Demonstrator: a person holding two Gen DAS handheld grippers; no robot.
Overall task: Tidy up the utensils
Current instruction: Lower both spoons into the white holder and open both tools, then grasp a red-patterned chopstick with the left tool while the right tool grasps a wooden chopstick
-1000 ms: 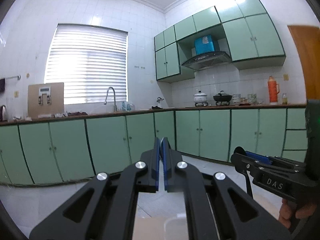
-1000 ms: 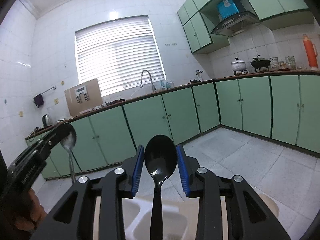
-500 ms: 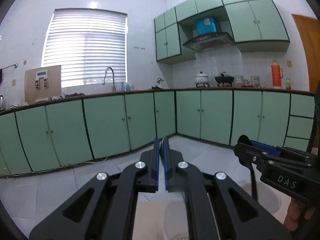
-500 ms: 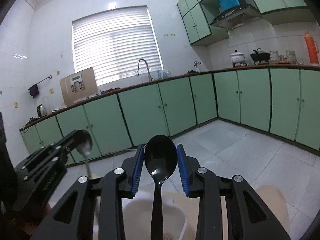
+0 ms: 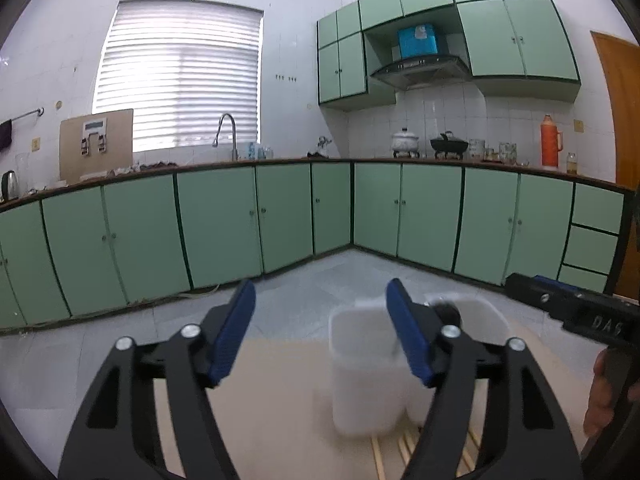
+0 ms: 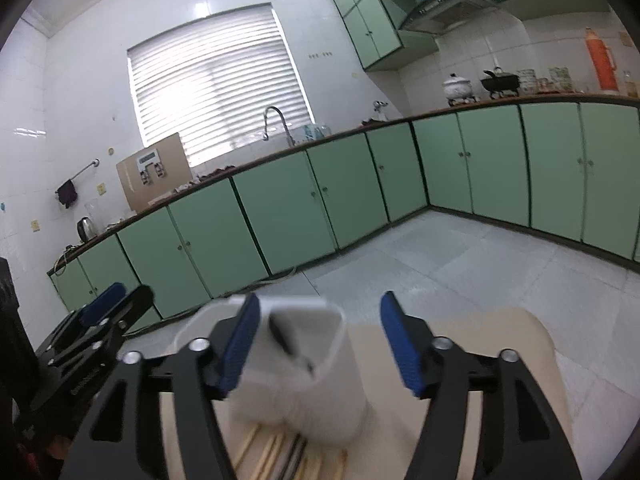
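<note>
Utensils: a black spoon [image 6: 285, 336] stands in the white holder's [image 6: 320, 392] right compartment on the tabletop [image 6: 516, 332]. Left claw [image 5: 320, 332] and right claw [image 6: 318, 340] are opening, both empty. Chopsticks [image 6: 264, 452] near the holder seem left.

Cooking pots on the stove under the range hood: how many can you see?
2. A white lidded pot sits on the left burner; a black pot stands beside it on the right. Jars farther right may hide more.
</note>
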